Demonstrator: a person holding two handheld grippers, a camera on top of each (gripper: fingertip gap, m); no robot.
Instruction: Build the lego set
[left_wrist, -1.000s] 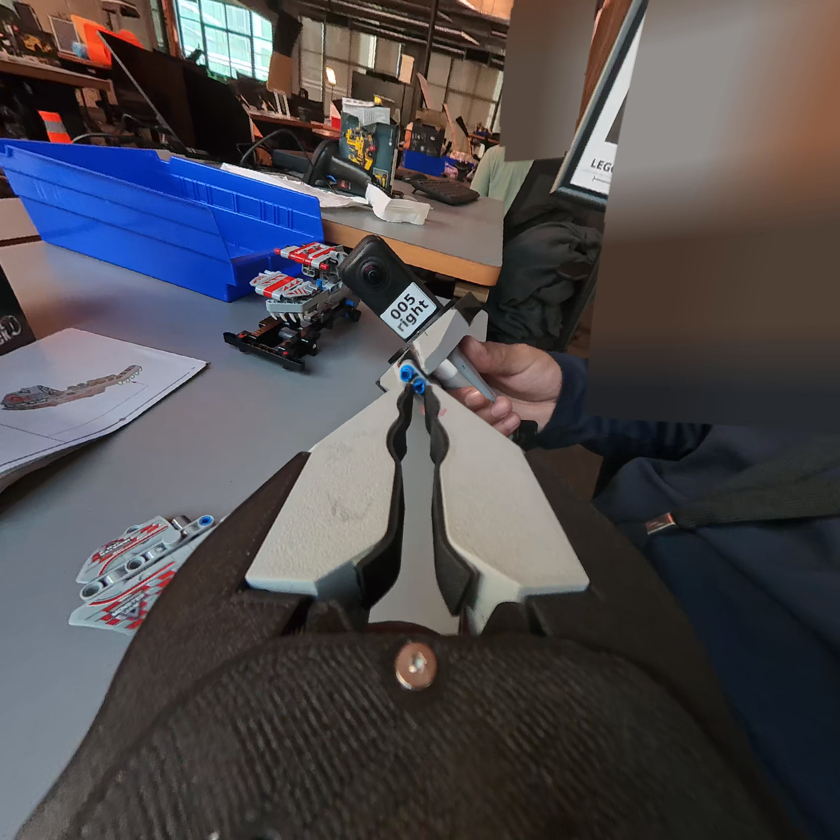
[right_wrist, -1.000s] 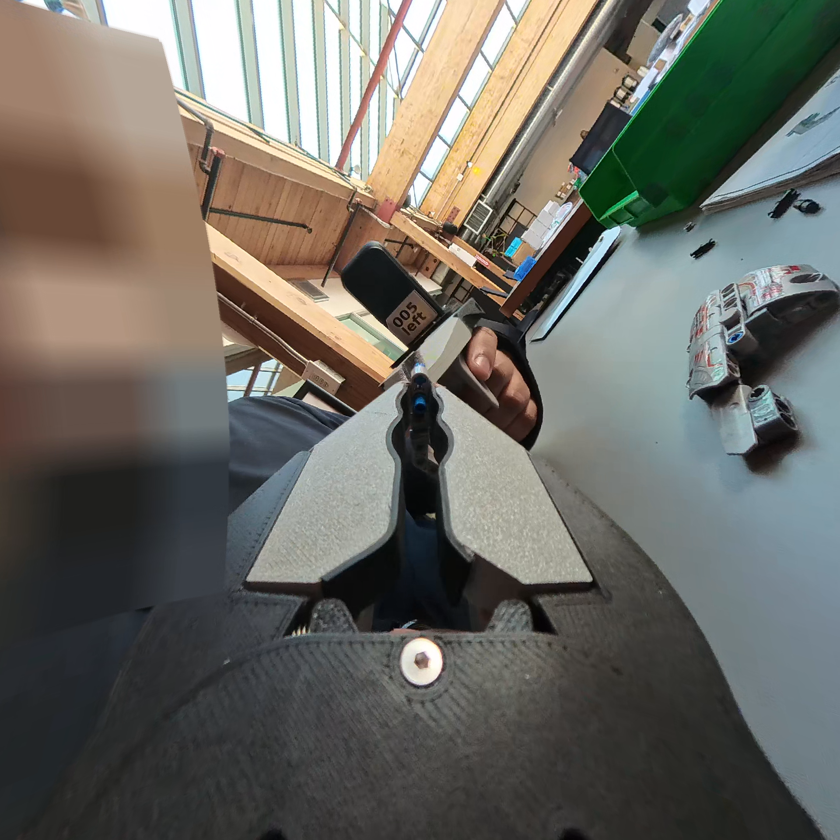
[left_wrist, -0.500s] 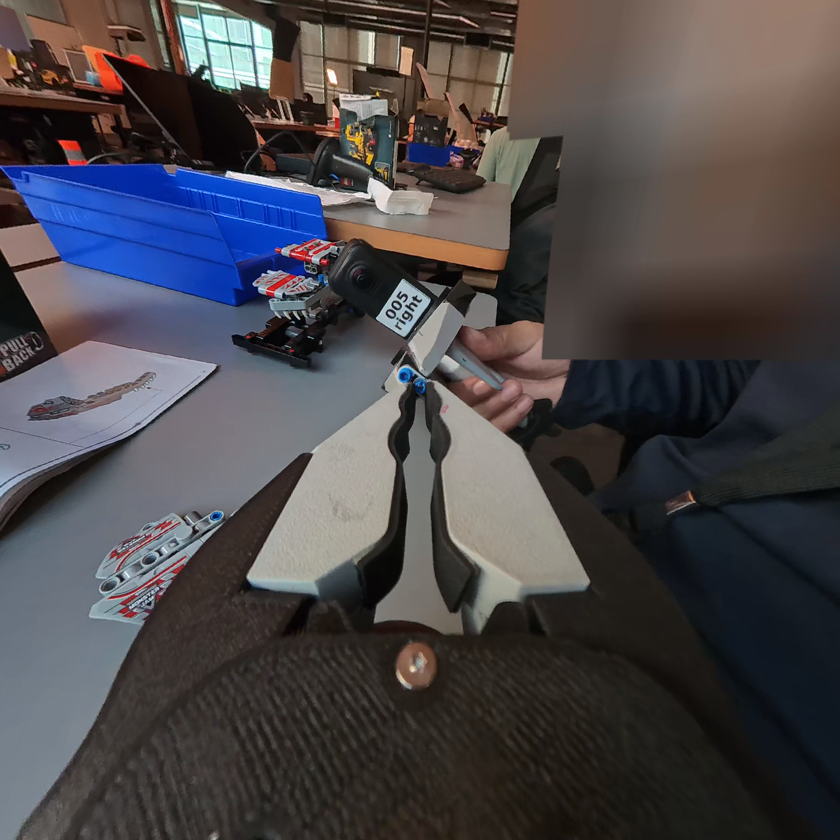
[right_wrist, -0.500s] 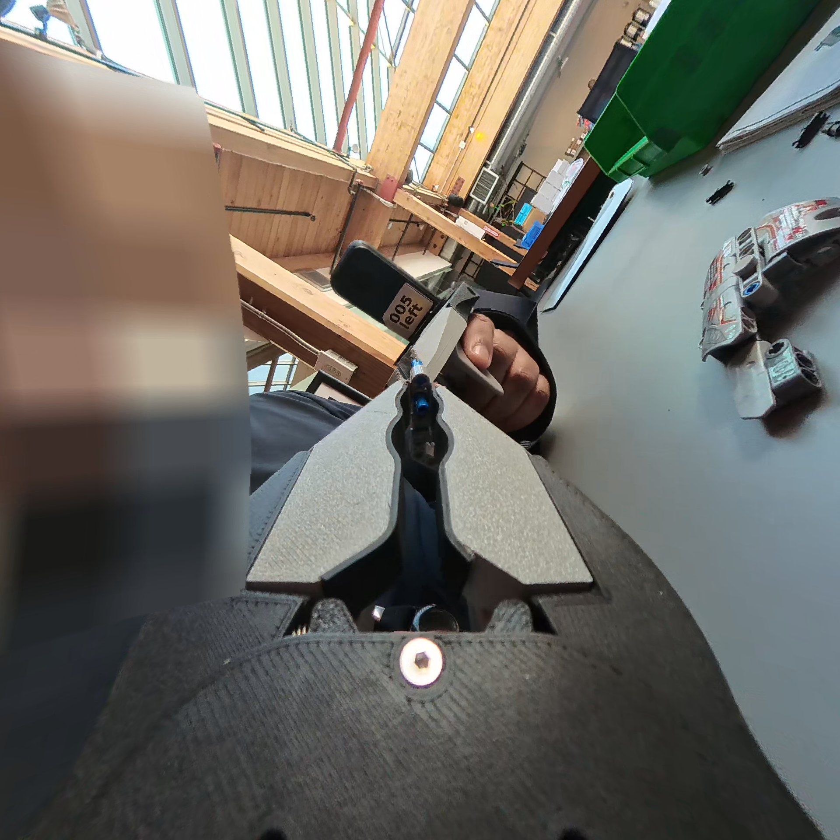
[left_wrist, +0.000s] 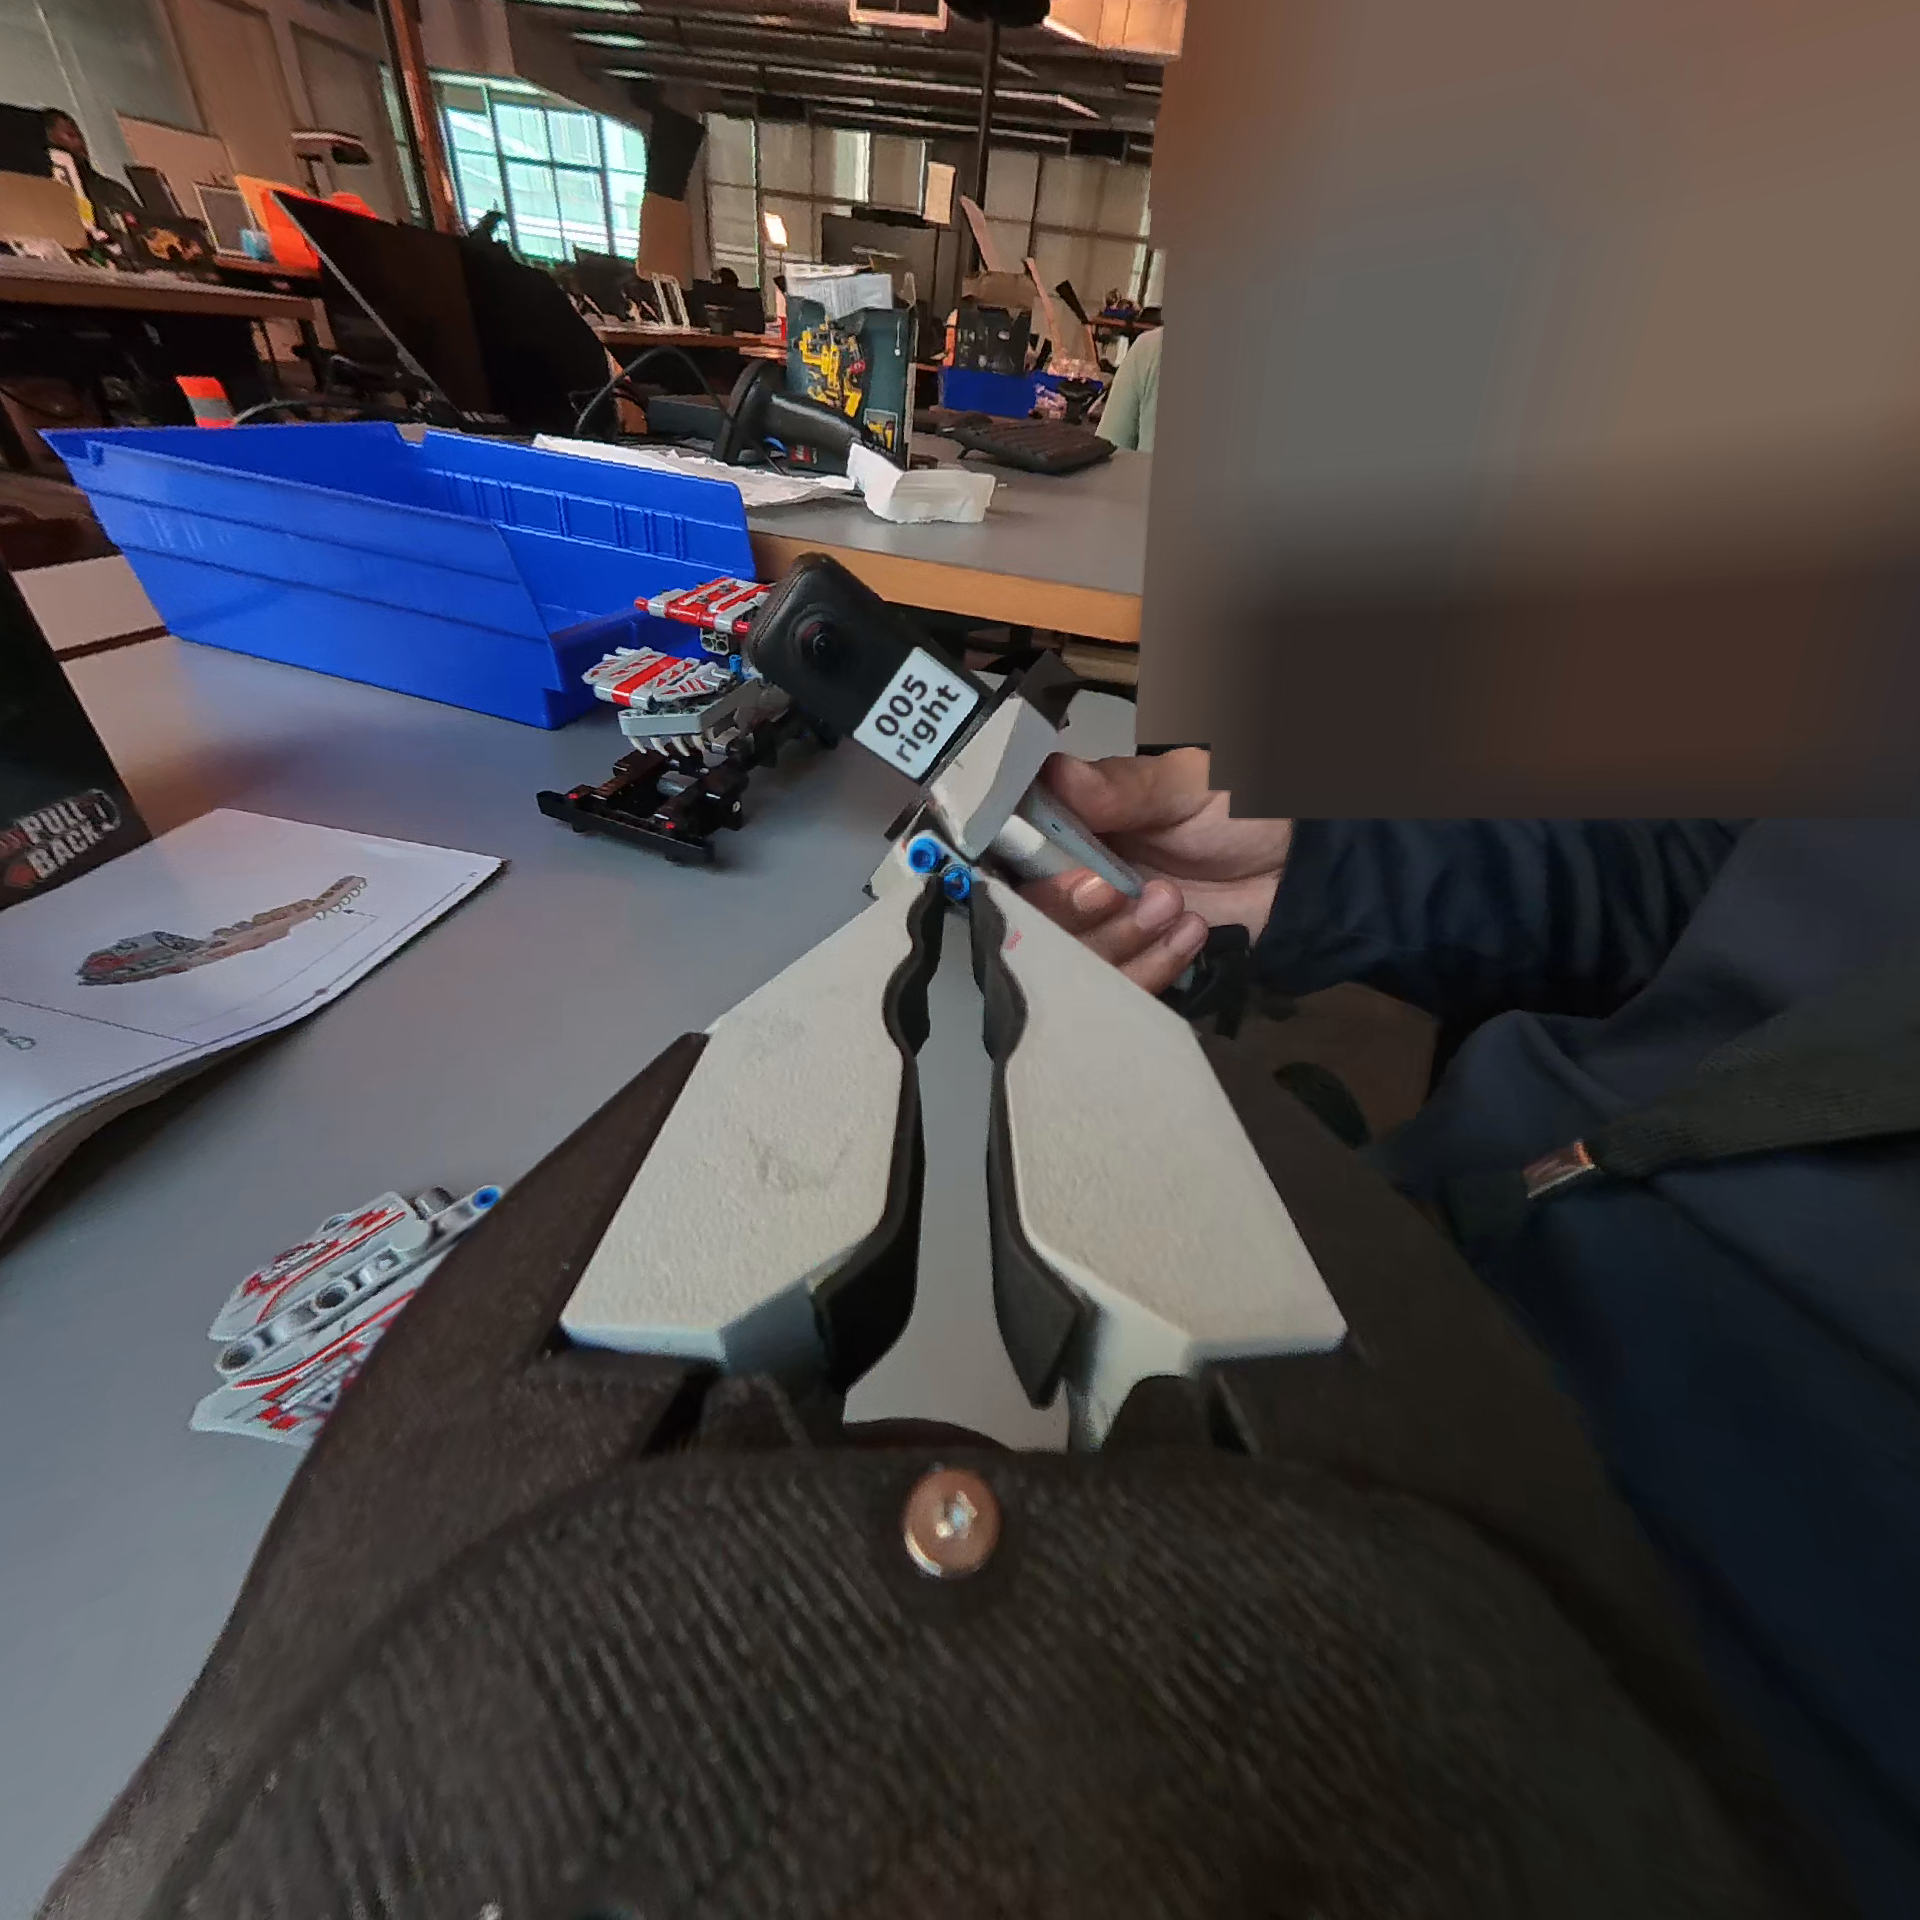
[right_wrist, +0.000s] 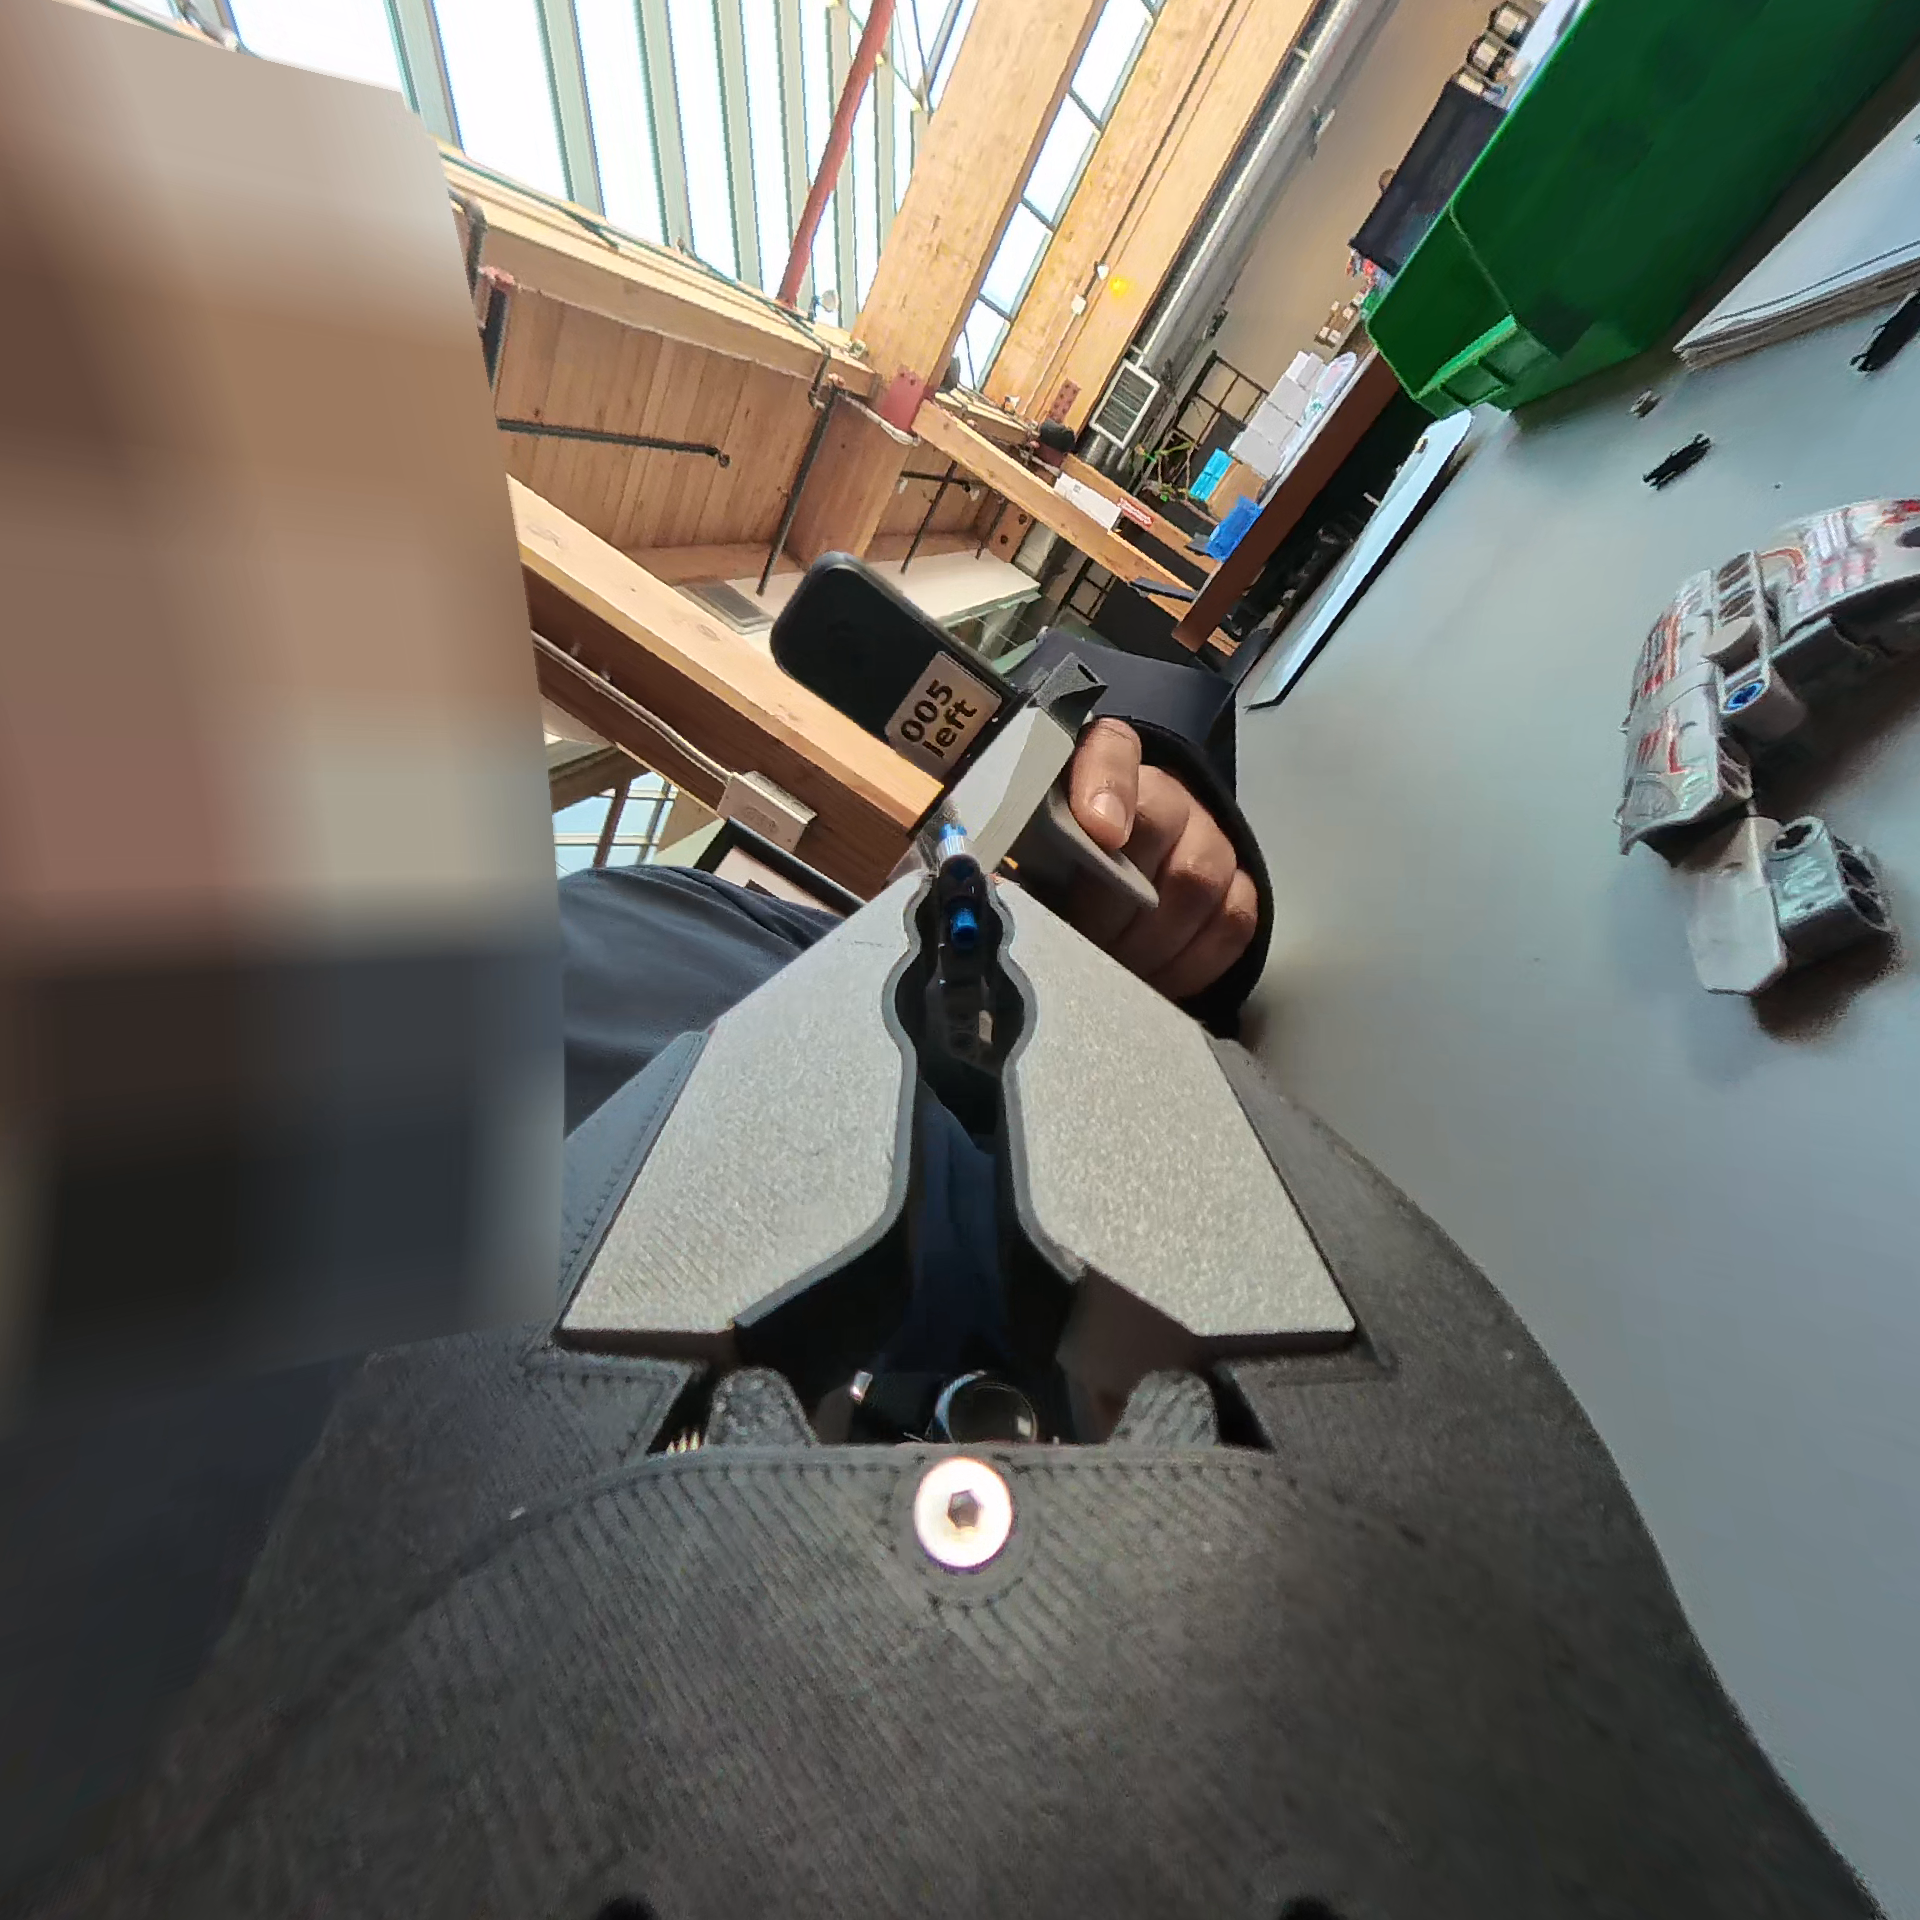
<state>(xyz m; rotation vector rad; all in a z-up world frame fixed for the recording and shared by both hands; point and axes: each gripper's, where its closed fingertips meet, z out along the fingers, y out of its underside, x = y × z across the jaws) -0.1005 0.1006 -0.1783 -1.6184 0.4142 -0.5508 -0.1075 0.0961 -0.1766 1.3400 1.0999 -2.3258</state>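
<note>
Grey table (left_wrist: 499, 1018), smooth and matt, carrying a build judged to be somewhere in its middle. Long blue plastic bin (left_wrist: 364, 540) with ribbed walls along the far edge. Glossy green bin (right_wrist: 1662, 156) at the other end, seen from the right wrist.

Open instruction booklet (left_wrist: 229, 935) lying flat near the left edge, a drawing of the finished model on its page.

Partly built model (left_wrist: 675, 748) standing just in front of the blue bin: a black beam chassis, low and narrow, topped with grey toothed panels striped in red. No full body shell on it yet.

Loose stickered panels (left_wrist: 312, 1288) lying apart near the left wrist, flat grey shells with red markings and round pin holes. Curved grey sub-assembly (right_wrist: 1766, 727) resting elsewhere on the table, hard shiny plastic, not yet joined to the chassis. By this evidence, several sections left to mount.

Left gripper (left_wrist: 940, 906), pale rough-printed fingers lined with black wavy pads, drawn to a narrow gap and apparently pinching a blue pin (left_wrist: 957, 883). Right gripper (right_wrist: 958, 899), dark grey and grainy, closed around a small dark connector (right_wrist: 961, 987). Both held tip to tip above the table edge, close to a person's lap; the pin probably about to be pressed home.
</note>
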